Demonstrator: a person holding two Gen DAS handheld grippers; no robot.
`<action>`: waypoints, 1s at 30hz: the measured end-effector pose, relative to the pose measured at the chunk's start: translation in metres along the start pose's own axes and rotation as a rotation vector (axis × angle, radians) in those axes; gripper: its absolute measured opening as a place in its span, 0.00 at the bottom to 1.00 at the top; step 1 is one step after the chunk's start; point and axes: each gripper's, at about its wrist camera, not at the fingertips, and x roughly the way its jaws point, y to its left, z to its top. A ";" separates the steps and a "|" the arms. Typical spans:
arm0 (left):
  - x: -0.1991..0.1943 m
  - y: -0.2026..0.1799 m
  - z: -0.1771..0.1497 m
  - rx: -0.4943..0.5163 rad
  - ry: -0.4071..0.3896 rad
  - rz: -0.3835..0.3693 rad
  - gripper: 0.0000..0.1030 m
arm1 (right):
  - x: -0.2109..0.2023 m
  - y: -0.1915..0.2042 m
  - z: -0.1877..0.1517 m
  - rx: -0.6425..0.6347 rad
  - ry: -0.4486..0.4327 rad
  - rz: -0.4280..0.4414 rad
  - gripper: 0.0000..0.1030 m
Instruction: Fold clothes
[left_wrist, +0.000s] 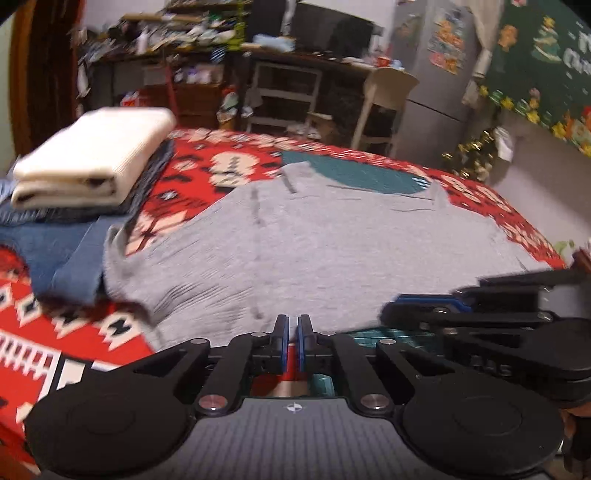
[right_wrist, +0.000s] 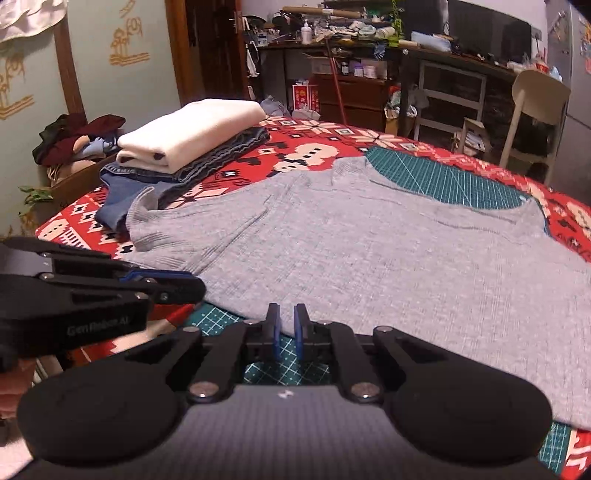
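Grey ribbed knit top (right_wrist: 369, 258) lies spread flat on the red patterned cover, over a green cutting mat; one cuffed sleeve (right_wrist: 147, 225) reaches out toward the stack of folded clothes. Stack: cream folded garment (right_wrist: 192, 133) on top, dark denim (right_wrist: 229, 155) beneath it, a blue denim piece (right_wrist: 118, 199) lowest, its edge just beside the sleeve cuff.

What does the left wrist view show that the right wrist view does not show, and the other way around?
Only the left wrist view shows the green Christmas banner on the wall and gold tinsel beneath it. Only the right wrist view shows the dark red clothes heap and the gold wall drawings. Both show the grey sweater spread flat, the cream folded garment stacked on folded jeans, the green cutting mat, the white chair, and both grippers shut.
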 end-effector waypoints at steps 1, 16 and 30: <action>-0.001 0.003 0.000 -0.010 0.001 -0.001 0.05 | -0.001 -0.001 -0.001 0.006 0.002 -0.003 0.08; -0.035 0.061 0.006 -0.183 -0.074 0.138 0.37 | -0.015 -0.013 -0.009 0.054 -0.006 0.002 0.10; -0.014 0.070 0.011 -0.173 -0.102 0.111 0.08 | -0.019 -0.019 -0.008 0.080 -0.015 0.001 0.10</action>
